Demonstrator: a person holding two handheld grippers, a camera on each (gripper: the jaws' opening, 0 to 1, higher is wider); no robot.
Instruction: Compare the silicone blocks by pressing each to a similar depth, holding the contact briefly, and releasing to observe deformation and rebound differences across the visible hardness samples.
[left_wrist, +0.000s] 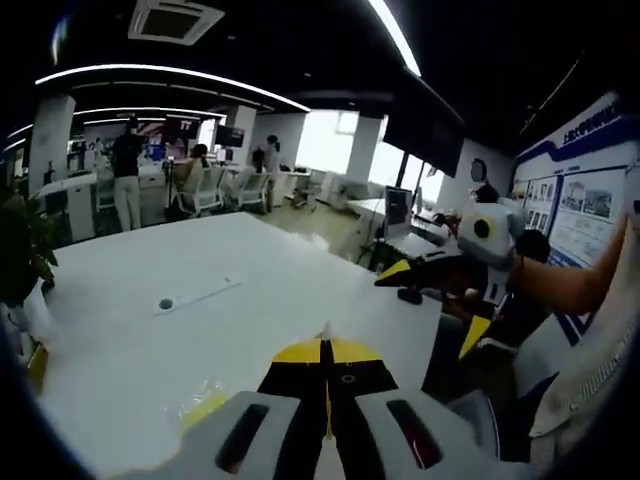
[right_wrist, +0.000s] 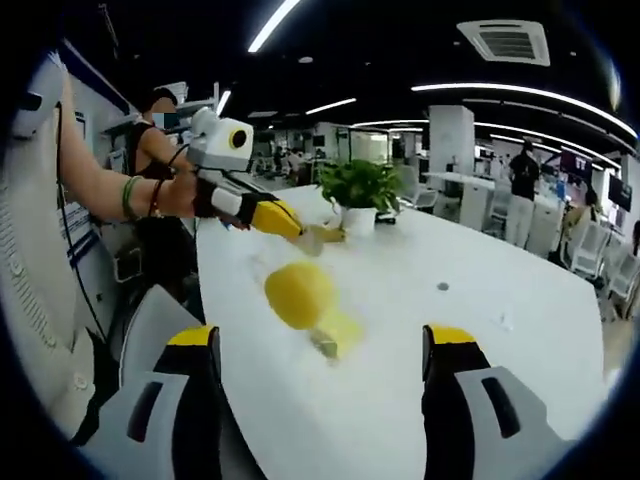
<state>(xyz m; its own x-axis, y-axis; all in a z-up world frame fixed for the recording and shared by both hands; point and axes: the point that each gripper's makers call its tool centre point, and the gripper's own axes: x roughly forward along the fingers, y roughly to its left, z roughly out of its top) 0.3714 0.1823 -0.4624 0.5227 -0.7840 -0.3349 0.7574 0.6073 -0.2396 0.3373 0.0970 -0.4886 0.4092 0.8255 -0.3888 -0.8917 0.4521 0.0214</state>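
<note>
A blurred, rounded yellow silicone block (right_wrist: 298, 293) lies on the white table (right_wrist: 480, 300), with a flatter yellow piece (right_wrist: 343, 328) just beside it. Both sit ahead of my right gripper (right_wrist: 322, 342), whose jaws stand wide open and apart from them. In the left gripper view, a yellowish piece in clear wrap (left_wrist: 204, 404) rests on the table (left_wrist: 150, 280), left of my left gripper (left_wrist: 325, 340); its yellow tips meet with nothing between them. The left gripper (right_wrist: 285, 222) also hovers over the table's far left side, held by a hand. The right gripper (left_wrist: 432, 300) is open beyond the table's right edge.
A potted plant (right_wrist: 360, 188) stands on the table behind the blocks. A small round cable hole (left_wrist: 165, 303) is in the tabletop. The person's arm (left_wrist: 570, 285) reaches in from the right. Desks, chairs and standing people (left_wrist: 127, 175) fill the far room.
</note>
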